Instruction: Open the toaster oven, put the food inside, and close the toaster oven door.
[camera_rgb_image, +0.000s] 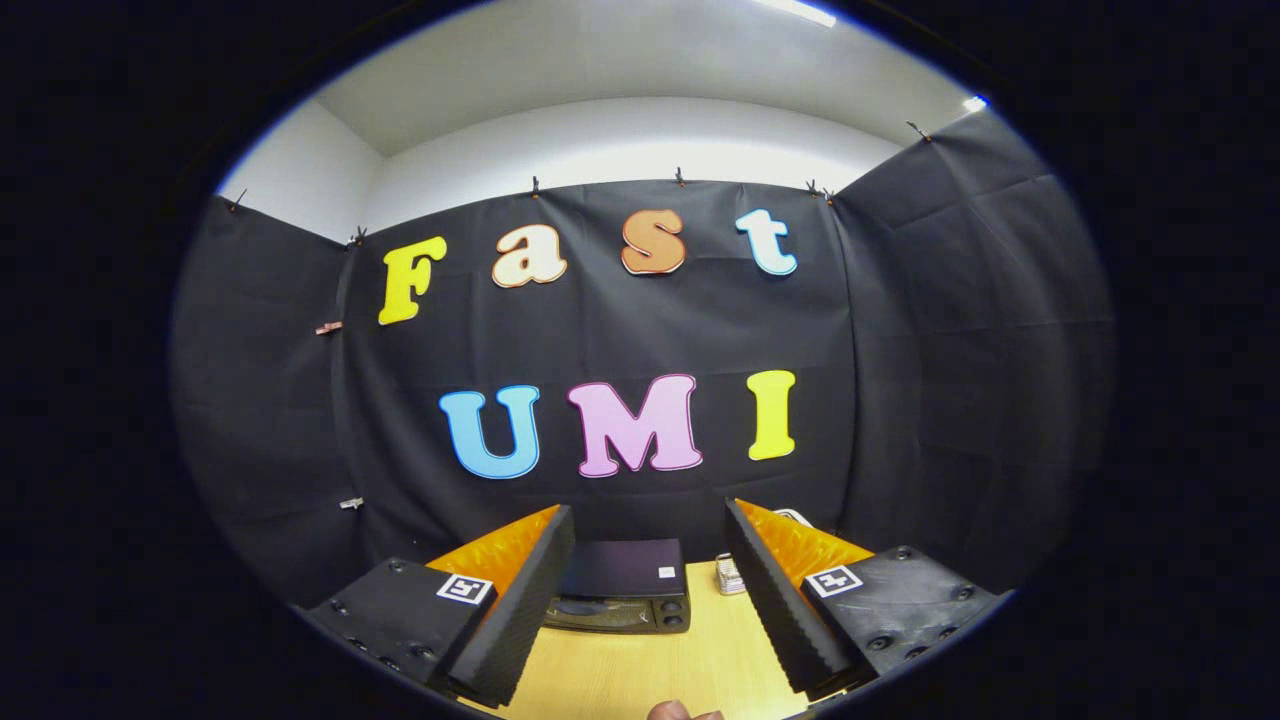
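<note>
The gripper (650, 600) is showing two wedge-shaped fingers (520, 610) with finely ribbed inner faces, standing well apart with nothing between them. Behind each finger a dark, matte block (400, 610) is sitting, studded with round screws, and each block is carrying a small square black-and-white marker (466, 588) near its inner corner.
</note>
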